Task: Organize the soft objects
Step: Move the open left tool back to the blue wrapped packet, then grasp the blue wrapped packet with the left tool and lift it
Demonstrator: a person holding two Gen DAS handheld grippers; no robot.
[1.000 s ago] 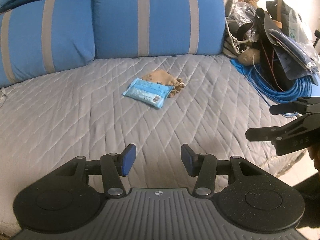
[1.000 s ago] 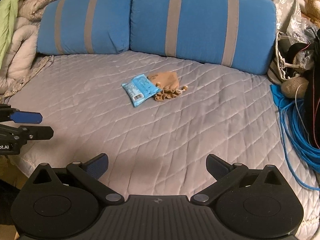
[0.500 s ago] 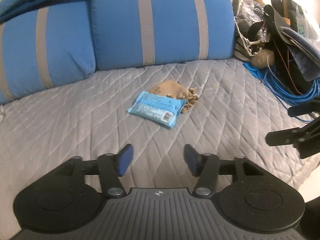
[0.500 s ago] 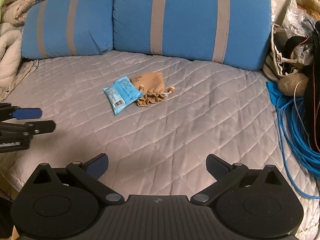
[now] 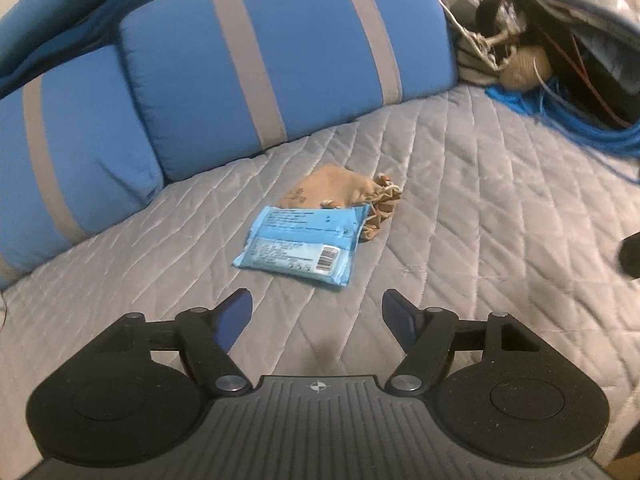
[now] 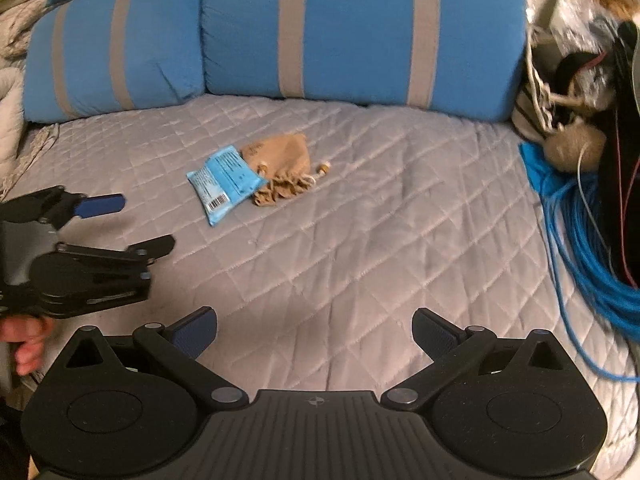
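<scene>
On grey quilted bed [image 5: 460,216]: blue packet [image 5: 298,246] overlaps tan drawstring pouch [image 5: 340,190], now nearer left gripper [image 5: 316,312]. Its fingers just opened wider, empty; right gripper [image 6: 314,332] wide, empty. Pickup looks imminent.

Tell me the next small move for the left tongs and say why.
Probably ease the left tongs forward and down toward the blue packet. Their jaws have just been opening and stand apart with nothing between them, and the packet lies just ahead on the grey quilt, overlapping the tan pouch. The right tongs hang open farther back.
</scene>
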